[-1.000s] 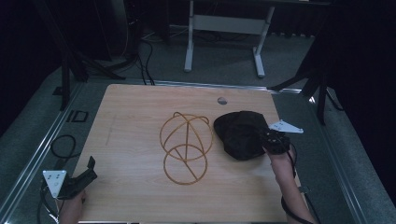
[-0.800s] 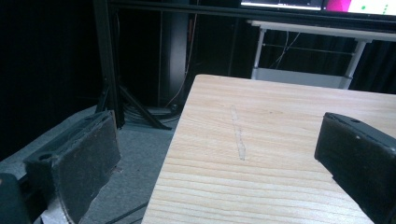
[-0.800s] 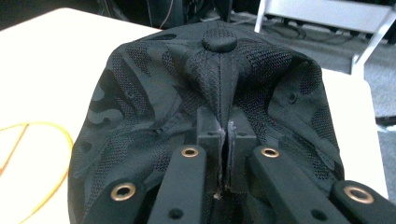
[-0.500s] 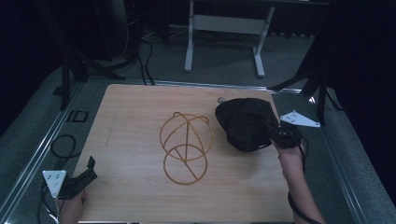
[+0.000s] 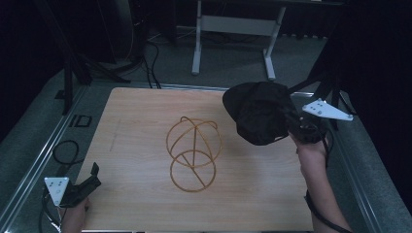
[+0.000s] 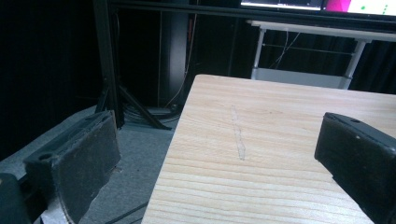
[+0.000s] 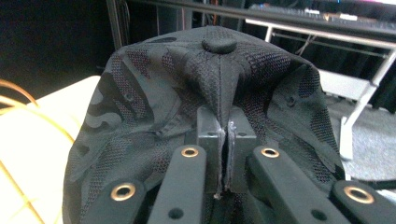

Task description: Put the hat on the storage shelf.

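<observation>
Cap (image 5: 260, 116) pinched in right gripper (image 5: 297, 127), jaws clamped on a fold of crown fabric, held clear above table (image 5: 145, 160), right of wire stand (image 5: 193, 151). Pickup looks done; placing on stand likely remains. Left gripper (image 5: 86, 183) wide apart, idle at table's near-left corner.

Black cap (image 5: 260, 116), mesh fabric with faint camouflage patterning and a button at the crown (image 7: 219, 44), was held clear of the table (image 5: 145, 126) over its far right corner. A fold of fabric below the crown was pinched. Cap hung right of the wire stand (image 5: 193, 148), apart from it.
</observation>
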`<state>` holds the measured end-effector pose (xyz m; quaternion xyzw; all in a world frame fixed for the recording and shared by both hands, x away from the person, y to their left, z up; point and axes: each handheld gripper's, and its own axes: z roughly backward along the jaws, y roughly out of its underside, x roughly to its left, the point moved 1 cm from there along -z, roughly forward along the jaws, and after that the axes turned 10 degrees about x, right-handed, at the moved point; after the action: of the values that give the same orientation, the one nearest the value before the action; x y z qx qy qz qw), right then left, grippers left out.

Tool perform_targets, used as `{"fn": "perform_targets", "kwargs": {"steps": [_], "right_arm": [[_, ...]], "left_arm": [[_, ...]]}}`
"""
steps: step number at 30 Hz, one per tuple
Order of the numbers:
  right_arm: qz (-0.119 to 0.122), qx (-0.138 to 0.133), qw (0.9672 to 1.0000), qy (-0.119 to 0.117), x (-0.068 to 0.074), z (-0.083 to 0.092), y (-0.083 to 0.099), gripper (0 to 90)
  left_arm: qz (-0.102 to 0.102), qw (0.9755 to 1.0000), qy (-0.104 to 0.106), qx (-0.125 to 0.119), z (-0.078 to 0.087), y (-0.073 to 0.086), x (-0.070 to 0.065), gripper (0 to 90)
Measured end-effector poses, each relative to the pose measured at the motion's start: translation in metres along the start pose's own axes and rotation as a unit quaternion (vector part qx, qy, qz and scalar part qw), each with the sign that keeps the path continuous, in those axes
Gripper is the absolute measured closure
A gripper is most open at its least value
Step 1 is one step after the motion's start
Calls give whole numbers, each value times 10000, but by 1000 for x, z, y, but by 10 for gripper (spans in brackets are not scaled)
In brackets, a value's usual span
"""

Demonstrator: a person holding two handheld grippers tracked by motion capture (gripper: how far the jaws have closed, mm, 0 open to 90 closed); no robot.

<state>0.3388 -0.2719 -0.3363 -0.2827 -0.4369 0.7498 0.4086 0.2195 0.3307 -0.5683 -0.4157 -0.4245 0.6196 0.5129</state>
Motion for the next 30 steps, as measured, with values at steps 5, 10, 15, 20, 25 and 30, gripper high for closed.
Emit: {"fn": "perform_targets", "kwargs": {"steps": [5, 10, 15, 20, 25, 30], "right_arm": [[44, -211, 9997, -133, 11, 14, -19, 870], [186, -354, 9988, -274, 25, 25, -32, 870], [311, -506, 9969, -514, 42, 33, -43, 870], [424, -597, 9943, -780, 59, 35, -50, 870], [530, -658, 9909, -1048, 80, 32, -57, 870], [648, -637, 9874, -1296, 101, 26, -59, 869]], "left_arm": [[2, 10000, -3, -4, 0, 0, 0, 5], [2, 10000, -1, -2, 0, 0, 0, 5], [-9, 10000, -10, 4, 0, 0, 0, 5], [0, 10000, -8, -1, 0, 0, 0, 5], [4, 10000, -2, -3, 0, 0, 0, 5], [10, 10000, 7, -5, 0, 0, 0, 5]]}}
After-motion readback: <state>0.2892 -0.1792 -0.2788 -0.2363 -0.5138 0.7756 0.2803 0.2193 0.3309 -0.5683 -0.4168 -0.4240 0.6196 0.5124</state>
